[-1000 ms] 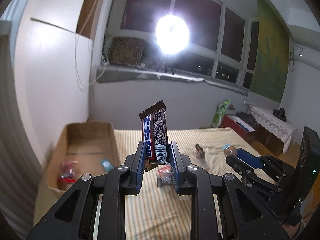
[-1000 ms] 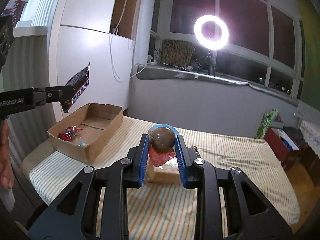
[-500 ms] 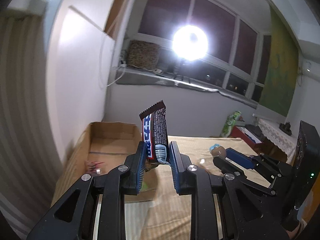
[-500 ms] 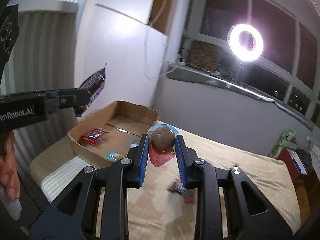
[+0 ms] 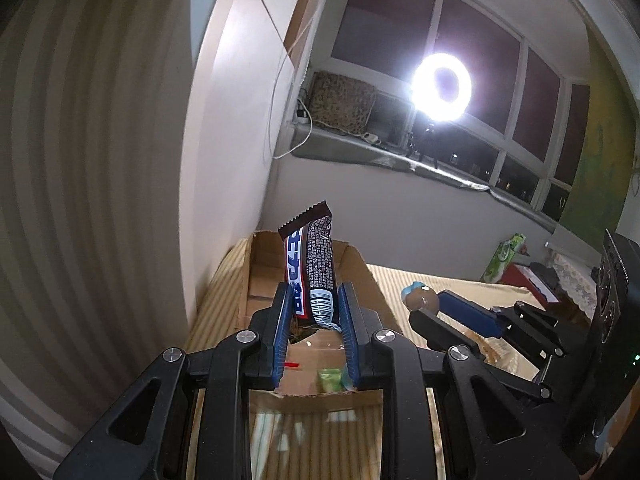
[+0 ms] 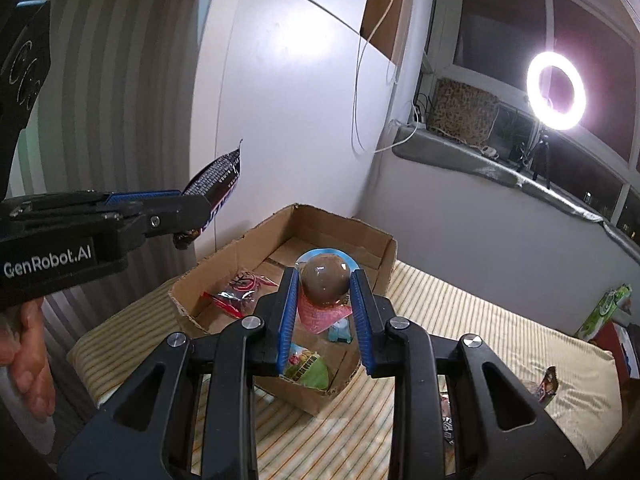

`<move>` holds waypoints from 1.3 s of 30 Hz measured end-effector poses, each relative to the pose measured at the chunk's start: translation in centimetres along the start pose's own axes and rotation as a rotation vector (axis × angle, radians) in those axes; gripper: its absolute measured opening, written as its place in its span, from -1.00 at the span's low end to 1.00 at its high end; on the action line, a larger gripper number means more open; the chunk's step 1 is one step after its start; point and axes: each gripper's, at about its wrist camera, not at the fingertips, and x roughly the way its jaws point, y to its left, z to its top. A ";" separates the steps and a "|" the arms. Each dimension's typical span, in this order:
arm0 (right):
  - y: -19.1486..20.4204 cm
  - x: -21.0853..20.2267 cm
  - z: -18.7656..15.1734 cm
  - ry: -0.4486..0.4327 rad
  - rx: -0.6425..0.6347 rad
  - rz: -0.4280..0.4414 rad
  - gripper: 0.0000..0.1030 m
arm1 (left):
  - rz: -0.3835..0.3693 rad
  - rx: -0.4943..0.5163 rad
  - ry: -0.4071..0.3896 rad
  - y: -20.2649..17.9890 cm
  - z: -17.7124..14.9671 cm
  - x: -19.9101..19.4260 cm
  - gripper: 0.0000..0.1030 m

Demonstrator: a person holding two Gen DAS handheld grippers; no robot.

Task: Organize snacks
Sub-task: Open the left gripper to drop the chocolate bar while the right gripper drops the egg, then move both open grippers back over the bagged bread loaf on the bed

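Note:
My left gripper is shut on a dark chocolate bar wrapper that stands upright between its blue pads, over the near end of the cardboard box. My right gripper is shut on a packet with a brown egg-like ball in it, held above the same cardboard box. In the right wrist view the left gripper reaches in from the left with the bar. In the left wrist view the right gripper shows at the right with its ball snack.
Inside the box lie a red packet, a green packet and a small blue one. The box sits on a striped cloth close to a white wall. Loose snacks lie on the cloth at right. A hand shows at far left.
Both grippers have swung left across the striped cloth toward the box, each keeping its snack. The box now lies directly under them.

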 end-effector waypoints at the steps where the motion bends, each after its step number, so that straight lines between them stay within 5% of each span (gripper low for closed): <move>1: -0.1 0.3 -0.1 0.005 0.004 0.001 -0.46 | -0.001 0.002 0.007 -0.1 -0.1 0.3 -0.58; 16: -2.0 5.5 -3.2 0.090 0.047 0.079 -0.46 | -0.008 0.008 0.128 -0.6 -1.6 6.3 -0.58; 19: -1.9 6.5 -4.1 0.108 0.038 0.085 -0.25 | -0.011 0.016 0.163 -0.6 -2.2 7.5 -0.57; 21: -1.9 6.9 -4.5 0.112 0.041 0.086 -0.13 | -0.006 0.021 0.175 -0.6 -2.5 8.2 -0.44; 23: -1.8 6.8 -4.6 0.111 0.047 0.086 -0.11 | 0.005 0.019 0.176 -0.5 -2.9 8.4 0.15; 24: -1.8 6.7 -4.6 0.110 0.047 0.086 -0.10 | 0.005 0.012 0.170 -0.4 -3.0 8.4 0.24; 39: 0.6 6.8 -4.6 0.130 0.048 0.105 -0.01 | 0.043 -0.145 0.111 4.4 -2.4 4.2 0.29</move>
